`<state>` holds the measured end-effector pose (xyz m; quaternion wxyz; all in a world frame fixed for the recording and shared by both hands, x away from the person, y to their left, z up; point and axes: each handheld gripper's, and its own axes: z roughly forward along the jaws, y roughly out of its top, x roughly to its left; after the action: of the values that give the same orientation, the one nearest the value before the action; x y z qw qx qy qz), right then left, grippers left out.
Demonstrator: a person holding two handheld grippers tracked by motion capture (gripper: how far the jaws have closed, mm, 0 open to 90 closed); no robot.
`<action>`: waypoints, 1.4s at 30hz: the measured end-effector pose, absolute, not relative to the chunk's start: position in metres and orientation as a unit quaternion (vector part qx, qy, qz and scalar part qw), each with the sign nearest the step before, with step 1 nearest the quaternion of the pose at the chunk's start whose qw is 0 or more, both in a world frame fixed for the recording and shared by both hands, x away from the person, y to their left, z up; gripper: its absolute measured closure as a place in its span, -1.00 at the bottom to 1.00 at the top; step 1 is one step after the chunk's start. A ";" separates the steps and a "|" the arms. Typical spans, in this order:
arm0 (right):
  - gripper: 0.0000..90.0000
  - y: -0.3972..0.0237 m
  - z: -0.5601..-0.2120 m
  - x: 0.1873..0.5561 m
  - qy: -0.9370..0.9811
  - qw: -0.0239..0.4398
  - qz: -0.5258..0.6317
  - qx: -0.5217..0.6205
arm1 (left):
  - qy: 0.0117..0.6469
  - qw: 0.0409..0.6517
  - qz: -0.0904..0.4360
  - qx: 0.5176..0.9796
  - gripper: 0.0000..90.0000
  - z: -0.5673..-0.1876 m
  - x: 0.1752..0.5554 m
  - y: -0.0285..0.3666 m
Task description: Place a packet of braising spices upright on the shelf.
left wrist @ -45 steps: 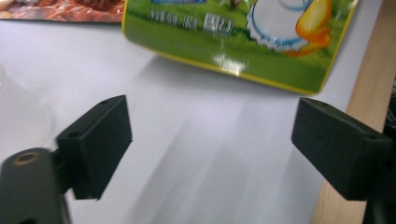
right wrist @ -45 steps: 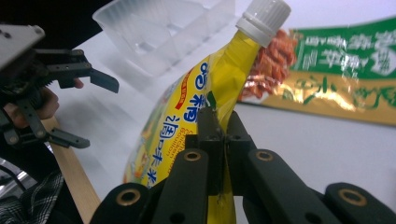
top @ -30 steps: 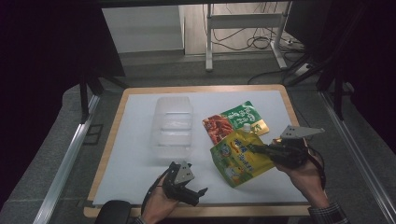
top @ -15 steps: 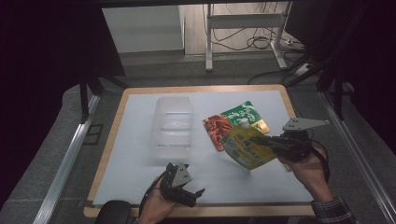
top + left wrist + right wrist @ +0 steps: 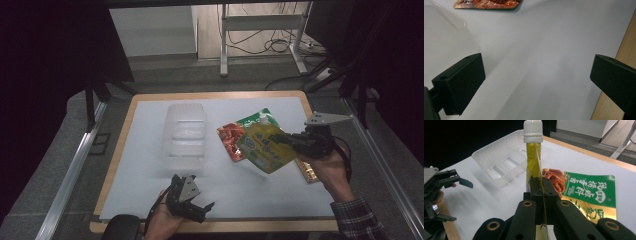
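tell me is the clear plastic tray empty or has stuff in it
Empty. The clear tray shows bare compartments; the yellow pouch is clamped in the right gripper, above the table.

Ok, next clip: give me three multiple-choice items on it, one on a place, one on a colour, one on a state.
1. Where is the clear plastic tray?
A. left of the packets
B. right of the packets
C. in the left gripper

2. What colour is the cap on the yellow spout pouch?
A. red
B. white
C. black

3. How does the right gripper stand?
A. open above the table
B. shut on nothing
C. shut on the pouch

Answers: 1 A, the high view shows the tray left of the packets. 2 B, the cap shows white in the right gripper view. 3 C, the fingers pinch the pouch's edge.
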<state>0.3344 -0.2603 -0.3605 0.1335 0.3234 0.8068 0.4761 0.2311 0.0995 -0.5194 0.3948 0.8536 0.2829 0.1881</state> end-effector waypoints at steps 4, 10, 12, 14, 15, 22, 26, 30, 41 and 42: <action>0.97 -0.254 -0.359 0.345 0.807 0.131 0.480 0.318 | 0.283 0.393 0.191 0.854 -1.00 -0.519 0.229 0.101; 0.97 -0.241 -0.354 0.360 0.811 0.135 0.482 0.303 | 0.285 0.393 0.191 0.853 -1.00 -0.519 0.226 0.103; 0.97 -0.236 -0.353 0.365 0.811 0.135 0.484 0.300 | 0.286 0.394 0.192 0.852 -1.00 -0.518 0.225 0.104; 0.97 -0.231 -0.352 0.370 0.812 0.134 0.485 0.296 | 0.287 0.395 0.193 0.851 -1.00 -0.518 0.224 0.106; 0.97 -0.229 -0.351 0.373 0.812 0.134 0.486 0.294 | 0.288 0.396 0.193 0.851 -1.00 -0.517 0.224 0.106; 0.97 -0.209 -0.349 0.392 0.813 0.127 0.489 0.289 | 0.298 0.384 0.198 0.851 -1.00 -0.519 0.224 0.111; 0.97 -0.200 -0.347 0.402 0.813 0.123 0.493 0.284 | 0.299 0.389 0.206 0.847 -1.00 -0.517 0.223 0.116; 0.97 -0.191 -0.342 0.413 0.813 0.124 0.497 0.276 | 0.302 0.393 0.213 0.842 -1.00 -0.517 0.223 0.118; 0.97 -0.165 -0.335 0.441 0.816 0.123 0.499 0.267 | 0.304 0.381 0.223 0.844 -1.00 -0.516 0.221 0.127; 0.97 -0.164 -0.335 0.443 0.815 0.121 0.500 0.267 | 0.305 0.383 0.225 0.842 -1.00 -0.515 0.221 0.127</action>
<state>0.4428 -0.1637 -0.3352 0.1214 0.2671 0.8146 0.5003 0.2214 0.1272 -0.5154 0.3831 0.8423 0.3053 0.2247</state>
